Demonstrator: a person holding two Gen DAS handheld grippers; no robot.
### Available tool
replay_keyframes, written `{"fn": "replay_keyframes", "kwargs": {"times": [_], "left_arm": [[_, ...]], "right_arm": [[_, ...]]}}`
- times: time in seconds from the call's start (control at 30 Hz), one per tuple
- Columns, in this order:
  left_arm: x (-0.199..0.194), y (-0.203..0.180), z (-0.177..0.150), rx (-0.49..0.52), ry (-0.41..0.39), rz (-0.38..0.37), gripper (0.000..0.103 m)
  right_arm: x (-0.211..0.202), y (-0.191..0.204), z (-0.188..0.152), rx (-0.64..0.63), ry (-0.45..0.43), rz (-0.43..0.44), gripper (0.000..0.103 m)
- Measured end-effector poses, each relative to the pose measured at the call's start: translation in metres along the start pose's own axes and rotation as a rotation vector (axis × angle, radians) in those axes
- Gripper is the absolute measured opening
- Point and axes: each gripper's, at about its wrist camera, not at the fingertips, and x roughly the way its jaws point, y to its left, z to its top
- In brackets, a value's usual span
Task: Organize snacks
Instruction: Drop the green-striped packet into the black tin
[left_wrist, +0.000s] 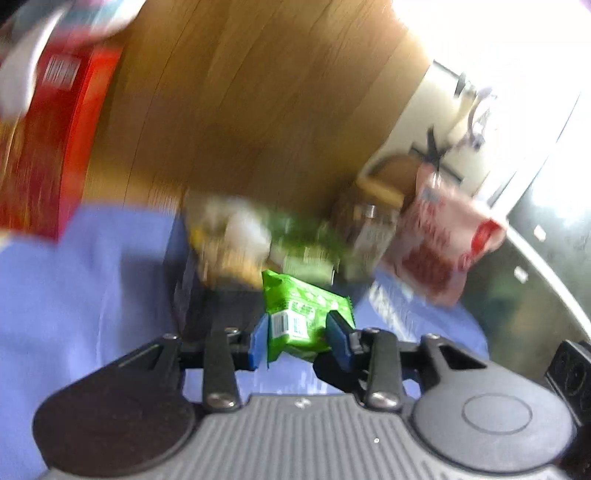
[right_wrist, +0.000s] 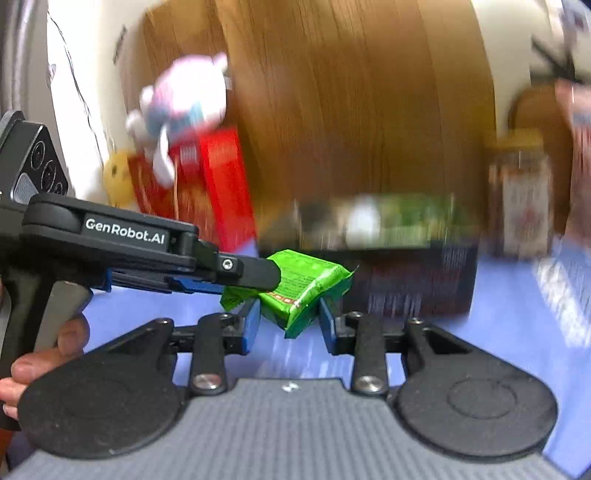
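both claws meet on one green snack packet

left gripper (left_wrist: 299, 338) pinches the green snack packet (left_wrist: 301, 314) between its blue pads, lifted above the blue cloth (left_wrist: 92, 295). right gripper (right_wrist: 290, 321) stands spread around the packet's other end, fingers just beside it; contact unclear. behind, blurred, a red box (right_wrist: 218, 181) and a jar (right_wrist: 521, 199).

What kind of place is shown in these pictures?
Probably a room in a home. A wooden wall panel stands behind a table with a blue cloth, which carries a plush toy, a red box and a jar.
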Motion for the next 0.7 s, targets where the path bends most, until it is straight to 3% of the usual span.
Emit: {"fn": "replay_keyframes", "kwargs": {"times": [0.07, 0.1, 0.2, 0.27, 0.37, 0.5, 0.6, 0.7], "left_arm": [[0.010, 0.000, 0.021, -0.005, -0.030, 0.020, 0.052], [0.019, 0.003, 0.029, 0.002, -0.044, 0.048, 0.055], [0.036, 0.017, 0.034, -0.049, -0.015, 0.157, 0.050], [0.018, 0.024, 0.023, -0.100, -0.049, 0.084, 0.049], [-0.009, 0.019, -0.001, -0.104, -0.088, 0.076, 0.049], [-0.011, -0.014, -0.046, -0.066, -0.020, -0.007, 0.049], [-0.005, -0.034, -0.075, -0.023, 0.015, -0.005, 0.049], [0.001, -0.037, -0.092, -0.077, 0.086, -0.045, 0.049]], "right_arm": [[0.019, -0.003, 0.020, -0.020, -0.024, 0.002, 0.043], [0.031, -0.003, 0.026, -0.049, -0.033, -0.004, 0.052], [0.044, -0.012, 0.025, -0.059, 0.004, -0.076, 0.051], [0.016, -0.028, 0.014, 0.028, -0.017, -0.045, 0.051], [-0.039, -0.046, -0.015, 0.158, -0.031, -0.035, 0.052], [-0.096, -0.050, -0.060, 0.284, 0.016, -0.104, 0.052], [-0.130, -0.051, -0.088, 0.405, 0.059, -0.132, 0.052], [-0.153, -0.057, -0.103, 0.503, 0.083, -0.141, 0.052]]}}
